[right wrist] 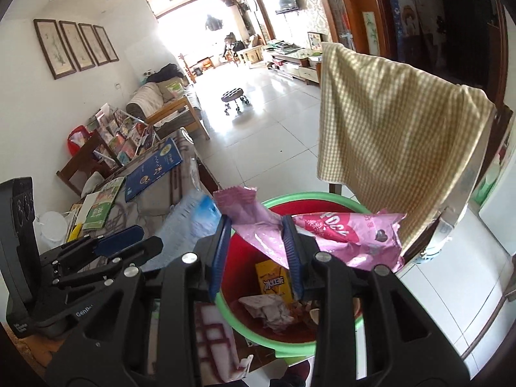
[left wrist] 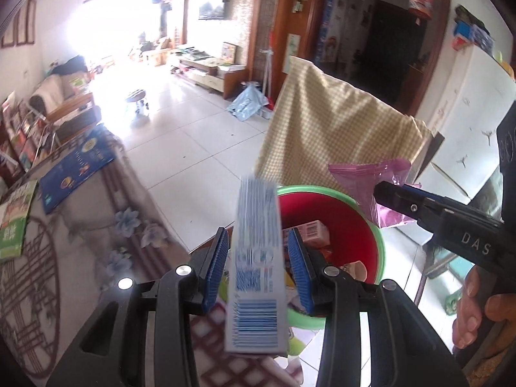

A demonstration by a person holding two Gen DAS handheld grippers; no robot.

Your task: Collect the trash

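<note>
Table edge (left wrist: 106, 213): at the left, with a blue book (left wrist: 75, 169) near its border; open tiled floor (left wrist: 200, 148) lies beyond.
Left gripper (left wrist: 258, 266): jaws wide; a blue-white box (left wrist: 256, 267) stands between the pads, blurred, and I cannot tell if they touch it.
Bucket (left wrist: 379, 235): red inside, green rim, just past the table edge; trash lies in it.
Right gripper (right wrist: 258, 254): closed on a pink wrapper (right wrist: 338, 235), held above the bucket's rim.
Checked cloth (right wrist: 393, 122): hangs behind the bucket.
</note>
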